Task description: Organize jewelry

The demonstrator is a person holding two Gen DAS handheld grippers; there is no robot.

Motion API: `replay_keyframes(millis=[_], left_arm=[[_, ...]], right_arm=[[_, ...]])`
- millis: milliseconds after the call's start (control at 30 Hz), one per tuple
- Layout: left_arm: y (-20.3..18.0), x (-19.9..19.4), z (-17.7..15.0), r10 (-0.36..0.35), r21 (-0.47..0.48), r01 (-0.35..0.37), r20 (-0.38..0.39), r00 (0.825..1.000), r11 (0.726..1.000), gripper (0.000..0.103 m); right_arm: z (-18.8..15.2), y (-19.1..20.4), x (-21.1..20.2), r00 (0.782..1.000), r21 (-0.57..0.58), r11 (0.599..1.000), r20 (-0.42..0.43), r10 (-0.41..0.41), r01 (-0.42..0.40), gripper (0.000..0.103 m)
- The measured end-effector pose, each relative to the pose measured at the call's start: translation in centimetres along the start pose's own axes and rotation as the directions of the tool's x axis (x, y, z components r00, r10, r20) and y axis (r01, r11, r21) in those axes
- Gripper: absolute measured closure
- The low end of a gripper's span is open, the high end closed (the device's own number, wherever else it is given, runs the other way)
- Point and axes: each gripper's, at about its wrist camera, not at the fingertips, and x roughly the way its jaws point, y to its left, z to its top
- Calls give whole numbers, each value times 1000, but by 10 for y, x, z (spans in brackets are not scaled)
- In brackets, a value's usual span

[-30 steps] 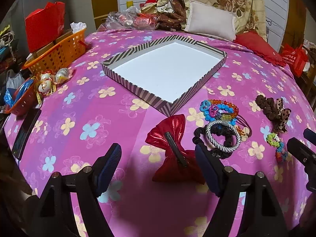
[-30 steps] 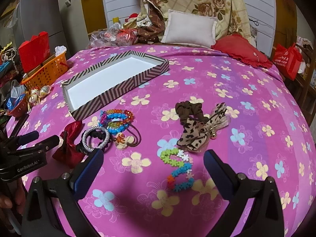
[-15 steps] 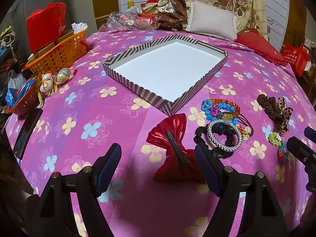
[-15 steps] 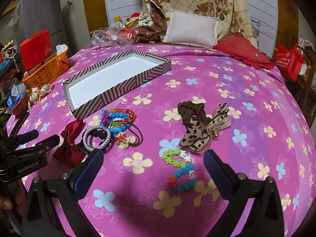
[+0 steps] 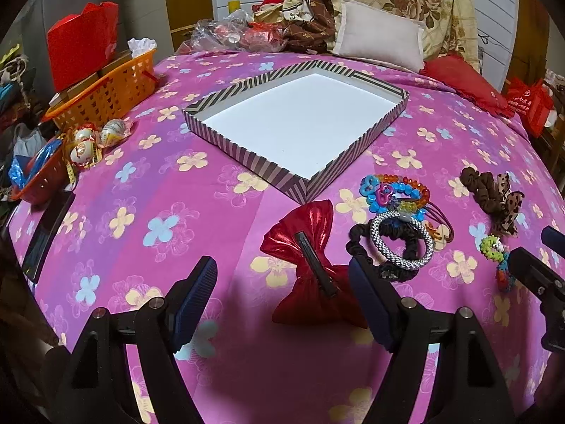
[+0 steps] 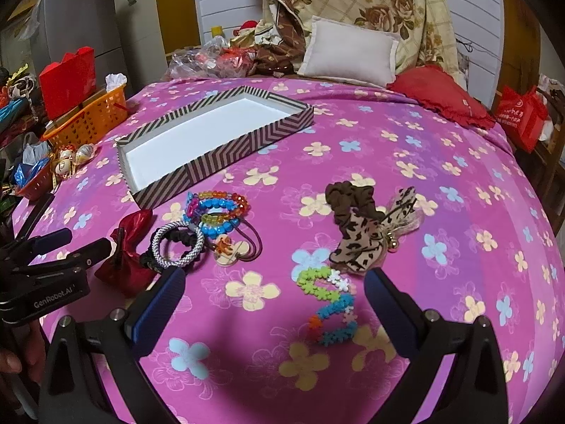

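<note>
A striped shallow box with a white floor lies empty on the pink flowered bedspread; it also shows in the right wrist view. Near it lie a red bow clip, a silver-and-black hair tie, colourful bead bracelets, a brown and leopard scrunchie and a flower bead chain. My left gripper is open, just short of the red bow. My right gripper is open, its fingers either side of the flower chain, above the bed.
An orange basket and a red bag stand at the bed's left edge, with wrapped eggs beside them. A white pillow and a red cushion lie at the far end. A dark flat device lies at the left.
Both grippers have drifted slightly; the view has shifted a little. Nothing has been picked up or moved on the bed.
</note>
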Motion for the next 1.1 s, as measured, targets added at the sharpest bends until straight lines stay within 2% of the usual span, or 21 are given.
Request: replay_keyframes(millis=[300,767,900,1000,1100], left_arm=[[-2,3,-3,30,35,-30,-20,999,999,41],[0,3,-3,3,4,-3,-29,1000,1000,41],[7,4,-3,-33,-14,32,-35,999,999,41],[13,4,-6,-79,7,79,-27,997,997,41],[20,7,-10,-114,7,114,-40,993,993,43]], right_arm=[[0,-1,3,1000,10,1000,-7,2,-2,1],[0,2,5,1000,11,1000,-13,-3,3,1],[0,0,6,1000,13,1000,-17,-5,5,1],[-2,-1,7,1000,9,1000,-22,3,-3,1],[-2,-5,7,1000,13,1000,-23,17,-17,5]])
